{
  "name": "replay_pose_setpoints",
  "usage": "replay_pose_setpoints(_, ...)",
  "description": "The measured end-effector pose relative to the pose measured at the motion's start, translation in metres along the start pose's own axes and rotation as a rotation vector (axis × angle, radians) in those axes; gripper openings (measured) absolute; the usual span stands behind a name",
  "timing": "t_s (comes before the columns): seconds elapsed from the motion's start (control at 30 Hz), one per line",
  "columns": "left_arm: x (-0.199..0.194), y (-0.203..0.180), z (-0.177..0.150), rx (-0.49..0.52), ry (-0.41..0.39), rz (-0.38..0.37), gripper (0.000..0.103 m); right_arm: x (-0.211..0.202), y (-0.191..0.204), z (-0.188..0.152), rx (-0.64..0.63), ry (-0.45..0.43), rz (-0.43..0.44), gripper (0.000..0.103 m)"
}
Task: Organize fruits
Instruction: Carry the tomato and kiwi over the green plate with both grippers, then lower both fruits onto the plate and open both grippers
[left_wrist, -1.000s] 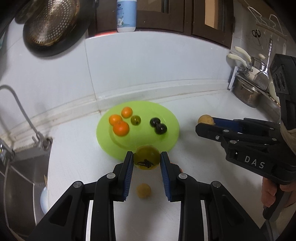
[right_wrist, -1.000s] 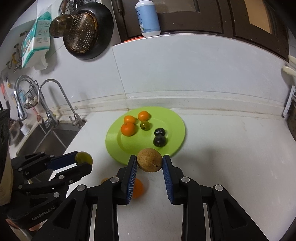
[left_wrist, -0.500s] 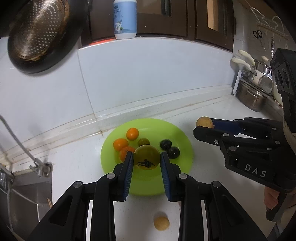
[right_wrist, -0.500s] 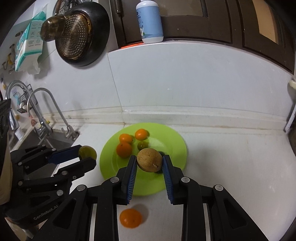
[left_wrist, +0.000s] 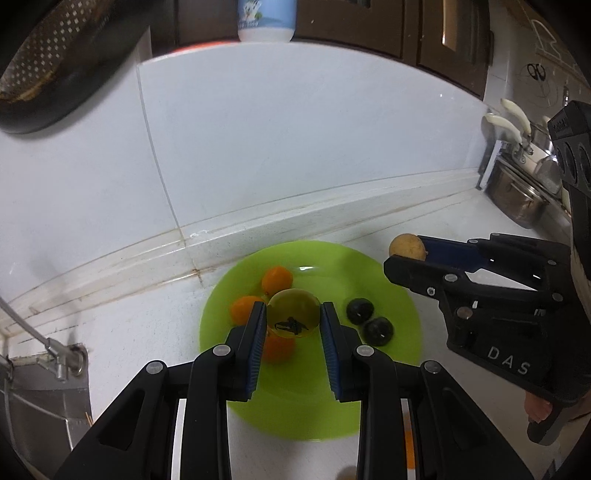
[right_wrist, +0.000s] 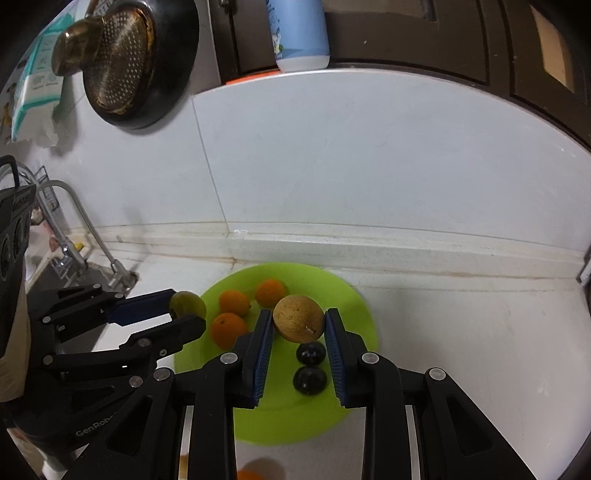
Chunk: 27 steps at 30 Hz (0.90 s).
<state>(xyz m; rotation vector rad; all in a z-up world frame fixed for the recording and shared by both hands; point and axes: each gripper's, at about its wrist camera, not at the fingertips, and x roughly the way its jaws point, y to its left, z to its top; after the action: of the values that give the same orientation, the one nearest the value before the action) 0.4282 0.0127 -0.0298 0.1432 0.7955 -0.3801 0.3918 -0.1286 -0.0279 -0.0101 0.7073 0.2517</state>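
Observation:
A lime-green plate lies on the white counter by the wall. On it are three small oranges and two dark round fruits. My left gripper is shut on a yellow-green round fruit above the plate's left half. My right gripper is shut on a brown round fruit above the plate's middle, just over the dark fruits.
A sink with taps lies left of the plate. A black pan and a strainer hang on the wall; a blue-and-white bottle stands on a ledge. Steel pots stand at right. Loose fruit lies on the counter near me.
Both grippers have moved forward over the plate, each keeping its fruit. The loose fruits on the counter have slid toward the bottom edge of the views.

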Motion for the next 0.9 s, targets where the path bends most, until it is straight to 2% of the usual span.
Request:
replay_pose_setpoints(0.4, 0.045, 0.016, 0.003, 0.003, 0.062, -0.014, 0.029, 0.056, -0.006, 0.007, -0.029, 0.079, 0.003, 0.029)
replay_pose_setpoints(0.83, 0.057, 0.018, 0.005, 0.021, 0.077, -0.023, 0.030, 0.083, -0.019, 0.011, 0.001, 0.127, 0.015, 0.029)
replay_pose_setpoints(0.9, 0.058, 0.017, 0.006, 0.025, 0.078, -0.021, 0.033, 0.084, -0.020, 0.011, 0.004, 0.130, 0.016, 0.029)
